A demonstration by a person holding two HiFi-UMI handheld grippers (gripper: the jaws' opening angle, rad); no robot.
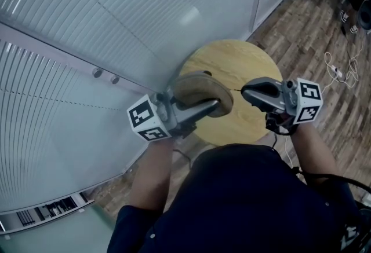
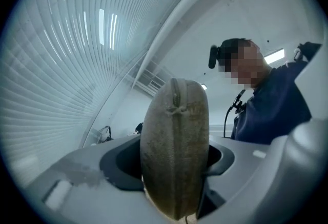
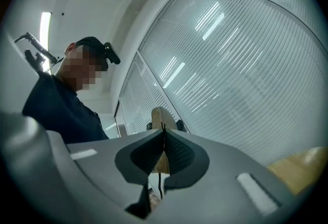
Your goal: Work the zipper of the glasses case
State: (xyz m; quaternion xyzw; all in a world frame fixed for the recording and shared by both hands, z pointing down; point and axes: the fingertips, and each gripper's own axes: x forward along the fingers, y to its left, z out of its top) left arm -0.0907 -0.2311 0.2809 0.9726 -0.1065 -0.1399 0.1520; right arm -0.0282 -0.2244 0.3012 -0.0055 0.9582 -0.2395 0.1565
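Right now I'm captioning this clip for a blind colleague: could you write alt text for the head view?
Seen from above, the left gripper clamps a tan glasses case over a round wooden table, while the right gripper pinches a thin dark cord running to the case. Ribbed glass panels fill the left side.

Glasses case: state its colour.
Dull tan-brown with a coarse fabric look; the glasses case shows best in the left gripper view.

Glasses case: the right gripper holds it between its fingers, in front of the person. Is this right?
Not quite: the left gripper holds the glasses case between its fingers, as the left gripper view shows. The rest is right.
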